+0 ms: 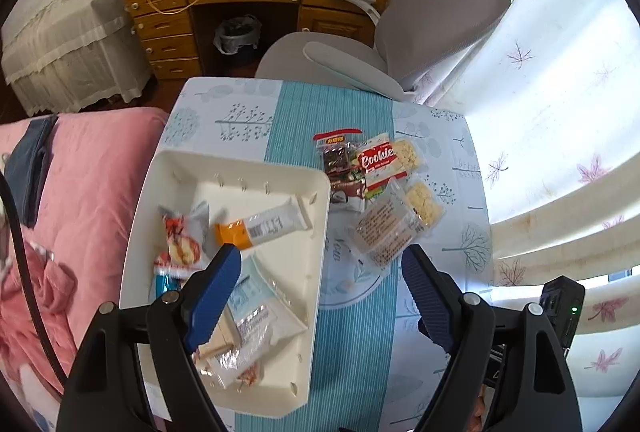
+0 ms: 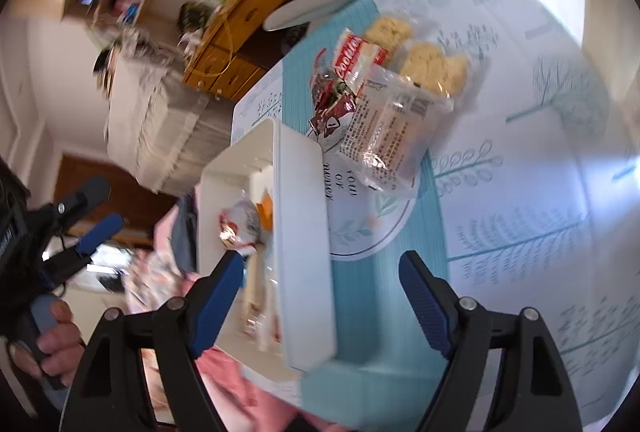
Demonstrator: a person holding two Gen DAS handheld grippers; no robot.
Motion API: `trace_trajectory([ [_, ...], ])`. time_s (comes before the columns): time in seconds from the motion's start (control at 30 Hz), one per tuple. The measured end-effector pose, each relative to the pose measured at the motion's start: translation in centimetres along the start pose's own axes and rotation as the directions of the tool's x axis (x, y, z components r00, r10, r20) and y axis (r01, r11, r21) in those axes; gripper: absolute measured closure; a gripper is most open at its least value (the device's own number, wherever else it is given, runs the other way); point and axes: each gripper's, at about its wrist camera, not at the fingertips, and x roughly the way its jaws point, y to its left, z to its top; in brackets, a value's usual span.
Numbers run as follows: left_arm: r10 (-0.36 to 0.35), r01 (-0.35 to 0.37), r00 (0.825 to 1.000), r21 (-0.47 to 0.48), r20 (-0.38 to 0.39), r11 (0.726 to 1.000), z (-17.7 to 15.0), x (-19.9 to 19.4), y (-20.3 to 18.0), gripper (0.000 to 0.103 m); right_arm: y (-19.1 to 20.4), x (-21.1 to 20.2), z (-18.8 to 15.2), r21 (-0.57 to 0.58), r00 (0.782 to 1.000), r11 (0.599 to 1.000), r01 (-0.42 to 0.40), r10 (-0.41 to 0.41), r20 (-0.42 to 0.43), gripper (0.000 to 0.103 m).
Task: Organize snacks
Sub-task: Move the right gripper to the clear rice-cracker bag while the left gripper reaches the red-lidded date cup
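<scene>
Mid-sort: my left tool (image 1: 320,256) and right tool (image 2: 322,260) both hang spread, pinching nothing. The white bin (image 1: 320,232) at nine o'clock on the tabletop (image 1: 440,352) holds several snacks (wrappers jumbled); the remaining pile, topped by the cookie pack (image 1: 378,162), lies at one o'clock. I judge the next move is reaching there for a packet.

1 white tray (image 1: 172,168) is counted on the bench (image 1: 448,160). In the tray, 1 orange-and-white bar (image 1: 262,228), 1 red-and-white wrapped snack (image 1: 180,248) and 1 blue foil piece (image 1: 164,284) are counted, with at least 2 clear packets (image 1: 244,336) toward 6 o'clock; an exact count there cannot be made. Outside it, toward 2 o'clock, 2 cookie packs (image 1: 380,162), 1 clear printed packet (image 1: 384,232) and at least 2 dark wrapped sweets (image 1: 338,158) are counted.
</scene>
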Motion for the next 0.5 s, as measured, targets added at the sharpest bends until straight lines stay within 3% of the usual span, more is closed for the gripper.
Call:
trace_trajectory([
  [0.27,-0.024,0.025,0.999,0.027,-0.038,0.999,7.4,2.8,0.7,0.021,-0.5,2.3,2.5,0.209,0.999,0.977,-0.028,0.022,0.028,0.018],
  [0.5,-0.049,0.054,0.995,0.059,-0.086,0.997,12.9,7.5,-0.1,0.021,-1.8,5.5,3.9,0.406,0.998,0.913,0.038,-0.051,0.023,0.017],
])
